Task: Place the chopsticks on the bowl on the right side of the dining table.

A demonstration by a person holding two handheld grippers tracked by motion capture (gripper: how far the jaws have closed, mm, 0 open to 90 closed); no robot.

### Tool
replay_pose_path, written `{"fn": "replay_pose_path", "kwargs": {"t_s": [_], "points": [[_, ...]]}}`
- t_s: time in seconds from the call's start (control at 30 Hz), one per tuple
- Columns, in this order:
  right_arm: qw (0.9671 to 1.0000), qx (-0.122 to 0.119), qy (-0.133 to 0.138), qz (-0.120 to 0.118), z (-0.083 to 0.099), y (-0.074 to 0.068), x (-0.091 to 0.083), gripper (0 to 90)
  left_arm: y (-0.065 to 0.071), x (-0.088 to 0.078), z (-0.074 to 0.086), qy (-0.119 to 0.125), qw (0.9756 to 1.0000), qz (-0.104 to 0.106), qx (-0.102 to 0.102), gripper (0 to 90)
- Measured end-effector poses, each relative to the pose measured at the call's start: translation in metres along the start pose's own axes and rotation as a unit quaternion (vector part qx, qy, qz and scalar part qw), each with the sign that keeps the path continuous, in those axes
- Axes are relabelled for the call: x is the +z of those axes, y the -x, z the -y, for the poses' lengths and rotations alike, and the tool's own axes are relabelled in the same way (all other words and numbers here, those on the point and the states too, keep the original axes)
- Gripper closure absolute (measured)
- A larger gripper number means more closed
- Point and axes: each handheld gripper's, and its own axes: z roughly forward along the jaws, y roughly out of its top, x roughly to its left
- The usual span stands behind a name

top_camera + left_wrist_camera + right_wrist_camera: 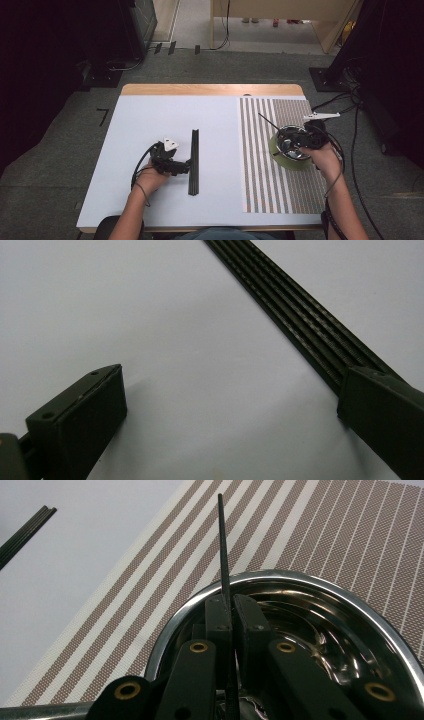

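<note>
two black jaws rise from the bottom of the right gripper view, pressed together on a thin black stick (223, 545) that runs up past them toward the top of the frame. the right gripper (231, 611) hangs over a steel bowl (350, 625), whose bright rim curves across the lower right of that view. under the bowl lies a striped mat (310, 535), brown and white, slanting to the upper right. in the high view the right gripper (311, 136) sits at centre right, the bowl (290, 142) on a green disc (295, 162), and the stick (267, 121) pokes up and to the left over the mat (272, 160).

left of centre in the high view, the left gripper (186, 167) lies low on the white table (145, 125), beside a bundle of black sticks (194, 160) laid straight up and down the frame. in the left gripper view its jaws stand wide apart: one at lower left over bare table, the other at lower right touching the near end of the bundle (295, 315), which runs off to the top of the frame. nothing sits between them.
</note>
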Motion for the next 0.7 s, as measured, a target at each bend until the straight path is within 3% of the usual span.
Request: {"fn": "replay_pose_path", "kwargs": {"t_s": [0.7], "points": [[0.9997,-0.005,-0.025,-0.005,0.008,0.014,-0.004,87.1,0.000,0.000,0.000,0.000,1.0000,0.000,0.000,0.0]]}}
